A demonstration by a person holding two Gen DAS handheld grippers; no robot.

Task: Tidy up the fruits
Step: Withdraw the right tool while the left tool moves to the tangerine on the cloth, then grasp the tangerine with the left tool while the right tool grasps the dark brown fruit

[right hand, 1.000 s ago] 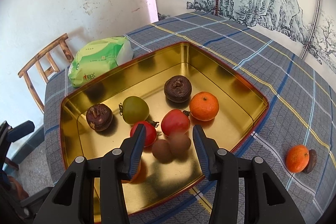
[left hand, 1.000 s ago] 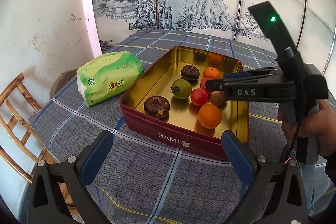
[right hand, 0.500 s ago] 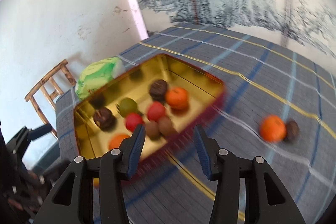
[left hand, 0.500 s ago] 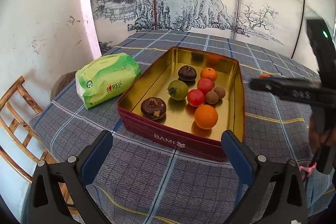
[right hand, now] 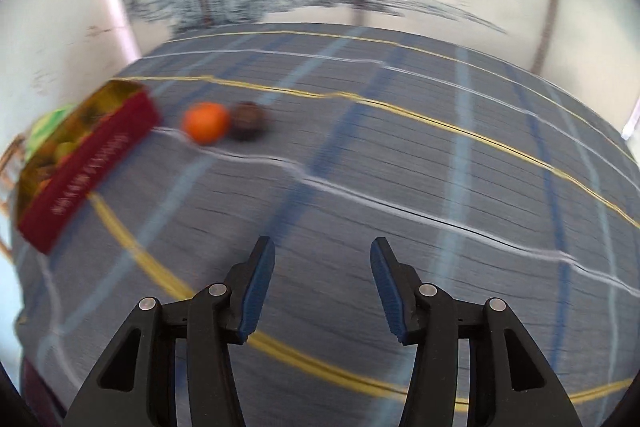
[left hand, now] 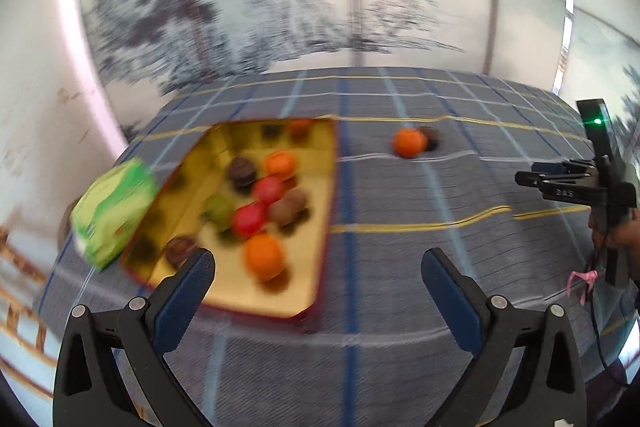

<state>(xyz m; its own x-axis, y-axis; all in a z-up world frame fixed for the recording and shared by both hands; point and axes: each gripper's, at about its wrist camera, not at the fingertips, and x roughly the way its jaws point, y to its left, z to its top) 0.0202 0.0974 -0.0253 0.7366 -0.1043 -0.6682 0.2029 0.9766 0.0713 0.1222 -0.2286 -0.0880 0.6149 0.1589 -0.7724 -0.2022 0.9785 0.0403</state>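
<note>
Reach step — your right gripper (right hand: pixel 322 287), fingers apart and empty, faces the orange (right hand: pixel 206 126) on the desk (right hand: pixel 400 187) beside the tin (right hand: pixel 92 163). Left gripper (left hand: pixel 318 287) fingers apart too. Next: straddle the orange — then close.

A plaid-clothed table (right hand: pixel 400 163) carries a tin (left hand: pixel 316 227), green packet (left hand: pixel 116 211) — and, apart, orange (right hand: pixel 206 121) touching dark fruit (right hand: pixel 250 119).

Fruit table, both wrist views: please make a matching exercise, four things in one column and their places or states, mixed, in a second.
1. red metal tin with gold inside
2. orange round fruit beside the dark one
3. green plastic packet
4. right gripper

a. open, holding nothing
b. on the cloth, outside the tin
c. holds many fruits
d. left of the tin

Pairs: 1-c, 2-b, 3-d, 4-a
</note>
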